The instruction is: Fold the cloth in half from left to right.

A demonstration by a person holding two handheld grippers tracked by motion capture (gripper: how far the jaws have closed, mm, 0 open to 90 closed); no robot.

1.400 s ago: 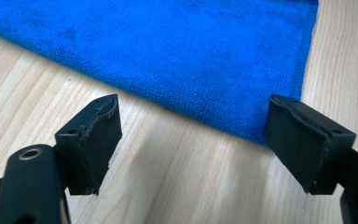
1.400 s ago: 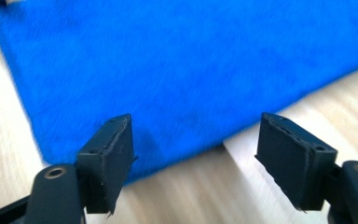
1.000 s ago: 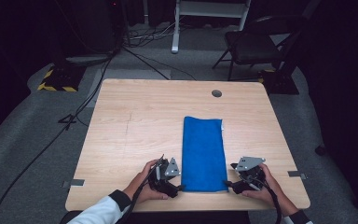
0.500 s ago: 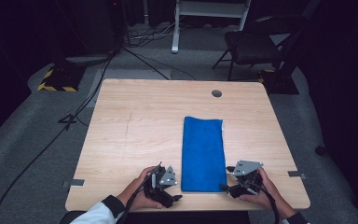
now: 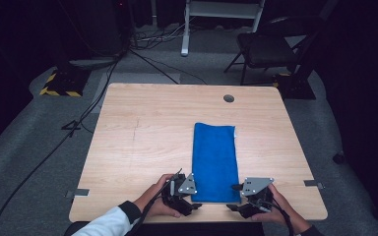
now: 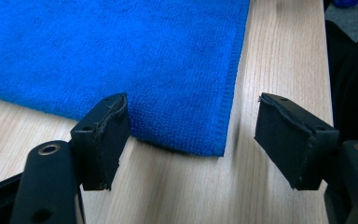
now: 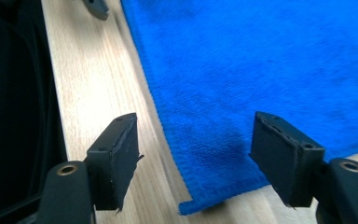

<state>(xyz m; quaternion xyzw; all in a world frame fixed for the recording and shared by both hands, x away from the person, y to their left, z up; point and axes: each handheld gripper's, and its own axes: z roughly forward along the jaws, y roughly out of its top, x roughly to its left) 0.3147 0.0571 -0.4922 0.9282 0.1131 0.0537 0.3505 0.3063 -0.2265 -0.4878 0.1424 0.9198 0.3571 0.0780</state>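
Both forearms enter from the bottom of the high view. The left hand (image 5: 153,202) holds the left tool (image 5: 189,205), the right hand (image 5: 275,210) the right tool (image 5: 234,199). Each tool lies low, pointing inward toward the other, jaws spread wide apart, gripping nothing.

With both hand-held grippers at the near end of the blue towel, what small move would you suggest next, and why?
Probably ease both forward and down, then close on the near corners. The left hand-held gripper and right hand-held gripper both stand open, each facing a near corner of the folded blue terry towel, which lies flat on the light wooden table and is not yet gripped.
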